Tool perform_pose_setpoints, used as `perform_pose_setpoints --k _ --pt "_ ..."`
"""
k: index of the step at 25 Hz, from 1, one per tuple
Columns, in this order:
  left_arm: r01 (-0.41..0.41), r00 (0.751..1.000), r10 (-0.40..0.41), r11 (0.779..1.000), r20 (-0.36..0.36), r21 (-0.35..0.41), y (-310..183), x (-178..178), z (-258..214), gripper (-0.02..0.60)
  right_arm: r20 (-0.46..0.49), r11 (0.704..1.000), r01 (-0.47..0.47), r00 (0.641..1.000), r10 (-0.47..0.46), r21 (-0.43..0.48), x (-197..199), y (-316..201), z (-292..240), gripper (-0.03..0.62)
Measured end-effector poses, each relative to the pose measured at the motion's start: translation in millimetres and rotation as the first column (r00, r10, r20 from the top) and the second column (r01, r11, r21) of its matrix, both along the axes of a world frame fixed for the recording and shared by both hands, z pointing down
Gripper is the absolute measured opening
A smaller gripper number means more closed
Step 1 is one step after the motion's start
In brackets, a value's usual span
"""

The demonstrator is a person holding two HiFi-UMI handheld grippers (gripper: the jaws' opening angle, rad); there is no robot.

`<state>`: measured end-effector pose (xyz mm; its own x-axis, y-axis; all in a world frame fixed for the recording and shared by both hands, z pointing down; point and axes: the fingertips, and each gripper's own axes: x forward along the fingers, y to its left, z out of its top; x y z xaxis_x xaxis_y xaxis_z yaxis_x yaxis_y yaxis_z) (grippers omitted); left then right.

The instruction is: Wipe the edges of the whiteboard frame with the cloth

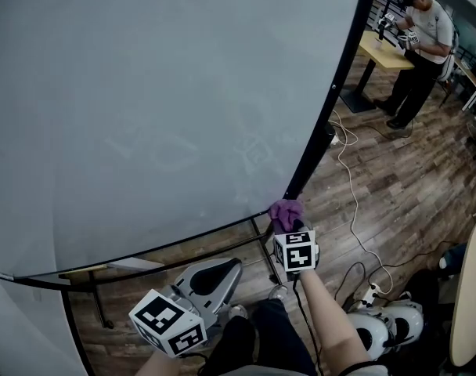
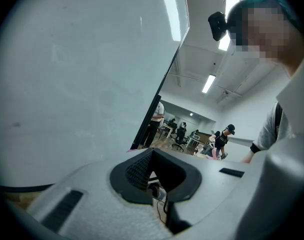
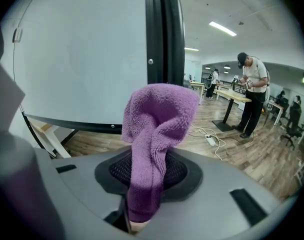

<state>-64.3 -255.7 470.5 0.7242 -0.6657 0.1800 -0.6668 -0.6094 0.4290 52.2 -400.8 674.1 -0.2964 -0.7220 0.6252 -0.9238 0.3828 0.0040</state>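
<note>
Head view: high and close to the whiteboard frame, facing steeply down its right edge to the floor. Right gripper view: low, just beside the frame's lower right corner, looking up along that edge. Left gripper view: low, left of that corner, tilted up across the board. All three share that edge.

No text, label, brand or number is legible anywhere; the whiteboard bears only faint, unreadable smudges across its surface.
</note>
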Motion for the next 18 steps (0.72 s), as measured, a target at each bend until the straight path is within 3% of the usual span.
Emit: perform_pose_setpoints --k 5,18 --pt "-0.011 1.000 0.011 1.000 -0.006 0.011 1.4 3.3 -3.2 0.017 0.041 0.994 0.006 0.999 -0.010 0.109 1.4 13.3 -31.5 0.114" --pt "-0.022 1.000 0.022 0.997 -0.003 0.073 14.0 1.0 -22.2 0.017 0.156 0.965 0.039 0.984 -0.081 0.260 -10.1 71.1 -120.7 0.115"
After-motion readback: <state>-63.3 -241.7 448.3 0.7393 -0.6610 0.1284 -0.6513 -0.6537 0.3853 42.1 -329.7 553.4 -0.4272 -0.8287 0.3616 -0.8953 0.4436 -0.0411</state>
